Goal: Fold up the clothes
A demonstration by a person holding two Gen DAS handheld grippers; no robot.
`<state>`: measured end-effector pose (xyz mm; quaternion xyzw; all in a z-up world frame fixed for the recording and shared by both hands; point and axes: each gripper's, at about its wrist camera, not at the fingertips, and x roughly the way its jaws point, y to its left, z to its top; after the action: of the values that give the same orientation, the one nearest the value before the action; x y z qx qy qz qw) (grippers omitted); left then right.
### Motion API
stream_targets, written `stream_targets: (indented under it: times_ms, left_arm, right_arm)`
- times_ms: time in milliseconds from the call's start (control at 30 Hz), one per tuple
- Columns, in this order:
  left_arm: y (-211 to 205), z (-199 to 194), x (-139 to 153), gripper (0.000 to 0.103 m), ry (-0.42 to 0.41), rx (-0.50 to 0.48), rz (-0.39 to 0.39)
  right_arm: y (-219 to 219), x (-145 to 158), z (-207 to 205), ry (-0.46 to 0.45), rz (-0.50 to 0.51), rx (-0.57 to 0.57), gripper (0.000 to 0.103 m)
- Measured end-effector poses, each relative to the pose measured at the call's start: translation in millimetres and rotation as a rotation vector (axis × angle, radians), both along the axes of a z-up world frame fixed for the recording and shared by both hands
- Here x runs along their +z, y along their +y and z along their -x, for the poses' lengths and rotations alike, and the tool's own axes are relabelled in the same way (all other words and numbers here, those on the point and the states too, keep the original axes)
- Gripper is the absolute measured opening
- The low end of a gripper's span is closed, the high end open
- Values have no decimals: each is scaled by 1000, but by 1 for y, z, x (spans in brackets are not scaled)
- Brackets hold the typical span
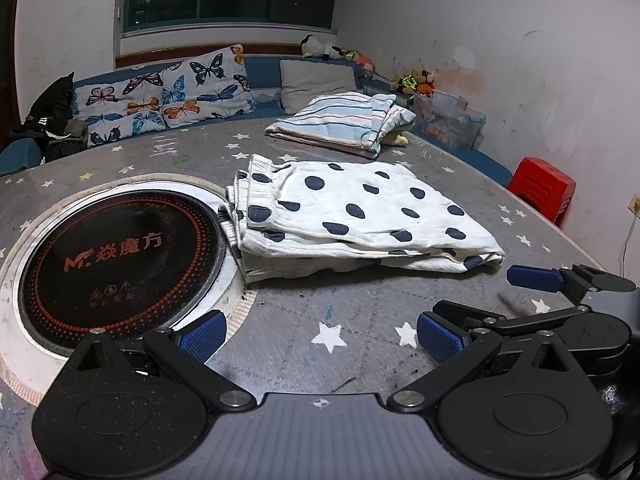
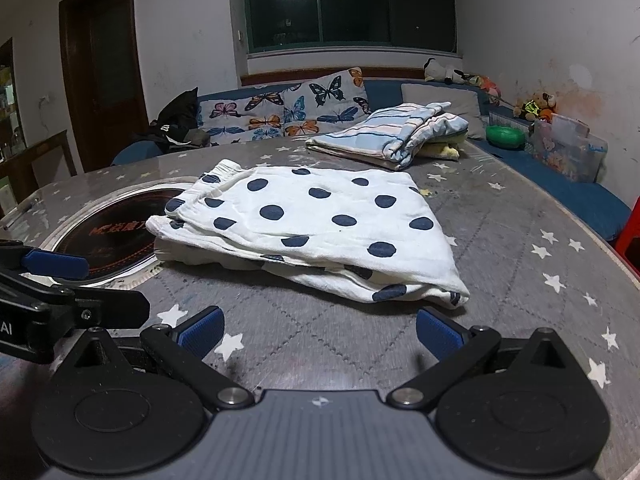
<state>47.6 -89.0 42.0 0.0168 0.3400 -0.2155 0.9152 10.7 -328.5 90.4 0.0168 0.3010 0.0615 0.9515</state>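
Observation:
A white garment with dark blue dots (image 1: 352,216) lies folded on the grey star-patterned table (image 1: 328,308); it also shows in the right wrist view (image 2: 316,228). My left gripper (image 1: 320,336) is open and empty, low over the table just in front of the garment. My right gripper (image 2: 318,332) is open and empty too, in front of the garment's near edge. Part of the right gripper shows at the right of the left wrist view (image 1: 560,280). A folded blue striped cloth (image 1: 344,120) lies farther back, also in the right wrist view (image 2: 392,132).
A round black induction cooktop (image 1: 116,260) is set into the table left of the garment. A sofa with butterfly cushions (image 1: 168,96) runs behind the table. A red stool (image 1: 544,188) stands at the right. A green bowl (image 2: 505,135) and a clear box (image 2: 568,148) sit on the sofa bench.

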Motion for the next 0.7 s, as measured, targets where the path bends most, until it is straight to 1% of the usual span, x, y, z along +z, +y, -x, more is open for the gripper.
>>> stream_targets:
  times_ms: [700]
  left_arm:
    - [-11,-23,-5,103,21,-8,-36]
  right_arm:
    - [-3,0,-22,9,15,16,103]
